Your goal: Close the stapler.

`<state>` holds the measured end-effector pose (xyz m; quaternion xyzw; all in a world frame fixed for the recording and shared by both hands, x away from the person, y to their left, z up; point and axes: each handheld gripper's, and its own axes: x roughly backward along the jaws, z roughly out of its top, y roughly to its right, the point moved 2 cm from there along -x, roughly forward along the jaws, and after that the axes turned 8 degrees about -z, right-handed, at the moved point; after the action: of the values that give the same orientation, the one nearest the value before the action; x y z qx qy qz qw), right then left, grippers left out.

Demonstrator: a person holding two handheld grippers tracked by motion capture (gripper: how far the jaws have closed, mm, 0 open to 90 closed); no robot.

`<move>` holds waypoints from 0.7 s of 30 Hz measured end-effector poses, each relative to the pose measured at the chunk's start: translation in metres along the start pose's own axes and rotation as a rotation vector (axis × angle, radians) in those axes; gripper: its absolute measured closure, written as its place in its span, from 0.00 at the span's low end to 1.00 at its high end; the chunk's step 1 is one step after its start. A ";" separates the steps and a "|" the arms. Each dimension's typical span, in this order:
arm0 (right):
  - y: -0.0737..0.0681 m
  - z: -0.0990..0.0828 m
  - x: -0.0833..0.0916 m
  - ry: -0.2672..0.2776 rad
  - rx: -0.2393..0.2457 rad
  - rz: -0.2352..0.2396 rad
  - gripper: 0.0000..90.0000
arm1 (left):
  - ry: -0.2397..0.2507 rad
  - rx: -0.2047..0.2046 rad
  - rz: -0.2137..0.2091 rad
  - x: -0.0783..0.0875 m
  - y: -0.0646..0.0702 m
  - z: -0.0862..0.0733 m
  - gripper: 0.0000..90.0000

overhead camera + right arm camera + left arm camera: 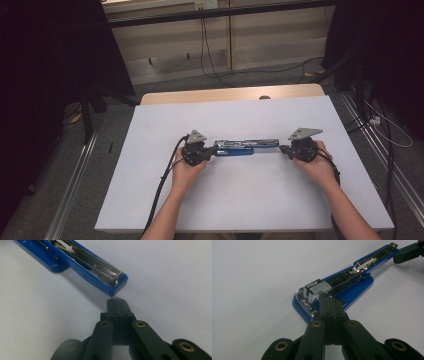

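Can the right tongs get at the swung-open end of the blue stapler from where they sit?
Probably yes: the right tongs, shut, sit just short of the blue stapler tip, with bare table between them.

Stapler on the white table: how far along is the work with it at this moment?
Done: the blue stapler lies swung open flat on the white table, its metal staple channel exposed. In hand: the left gripper, jaws shut, presses at its base end; the right gripper, also shut, sits just off the far tip, not clearly touching. Left: probably folding the stapler closed again.
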<state>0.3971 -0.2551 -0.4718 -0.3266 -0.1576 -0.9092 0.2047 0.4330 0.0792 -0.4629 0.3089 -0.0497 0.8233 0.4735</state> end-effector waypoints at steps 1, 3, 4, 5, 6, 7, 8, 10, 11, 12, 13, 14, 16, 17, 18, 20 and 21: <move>-0.001 0.000 -0.001 -0.002 0.002 0.002 1.00 | 0.003 0.003 0.002 0.000 0.000 0.000 1.00; -0.001 0.000 -0.002 -0.006 0.001 0.003 1.00 | 0.003 0.001 -0.002 -0.001 0.000 0.001 1.00; -0.001 0.000 -0.003 -0.005 0.001 0.006 1.00 | 0.000 -0.004 0.000 -0.002 0.000 0.001 1.00; -0.001 0.000 -0.003 -0.004 0.000 0.007 1.00 | -0.002 -0.009 0.002 -0.003 0.001 0.001 1.00; -0.001 0.000 -0.003 -0.002 -0.002 0.006 1.00 | -0.002 -0.010 -0.002 -0.004 0.001 0.001 1.00; -0.001 0.000 -0.003 0.001 -0.002 0.006 1.00 | 0.000 -0.009 -0.001 -0.005 0.002 0.001 1.00; -0.001 0.001 -0.003 -0.001 -0.004 0.005 1.00 | -0.005 -0.010 -0.001 -0.006 0.002 0.001 1.00; -0.001 0.001 -0.003 -0.001 0.001 0.003 1.00 | -0.003 -0.022 0.000 -0.007 0.003 0.001 1.00; -0.001 0.001 -0.004 -0.001 0.000 0.003 1.00 | -0.007 -0.026 0.005 -0.008 0.003 0.001 1.00; -0.001 0.001 -0.004 -0.003 -0.002 0.007 1.00 | -0.008 -0.034 0.012 -0.008 0.002 0.001 1.00; -0.001 0.001 -0.004 -0.002 -0.004 0.011 1.00 | -0.006 -0.035 0.017 -0.008 0.002 0.001 1.00; -0.001 0.001 -0.004 0.000 -0.005 0.013 1.00 | -0.002 -0.026 0.013 -0.009 0.003 0.001 1.00; -0.002 0.001 -0.004 0.003 0.002 0.018 1.00 | -0.009 -0.036 0.018 -0.010 0.002 0.000 1.00; -0.003 0.001 -0.004 0.002 0.008 0.015 1.00 | -0.009 -0.036 0.017 -0.010 0.002 0.000 1.00; -0.004 0.001 -0.003 -0.002 0.009 0.014 1.00 | -0.007 -0.033 0.016 -0.011 0.002 0.000 1.00; -0.004 0.002 -0.004 0.002 0.008 0.018 1.00 | -0.009 -0.033 0.019 -0.011 0.003 0.000 1.00; -0.005 0.002 -0.003 0.004 0.002 0.020 1.00 | -0.010 -0.033 0.019 -0.011 0.003 0.000 1.00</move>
<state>0.3983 -0.2495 -0.4735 -0.3263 -0.1550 -0.9075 0.2143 0.4346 0.0695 -0.4687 0.3043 -0.0686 0.8254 0.4705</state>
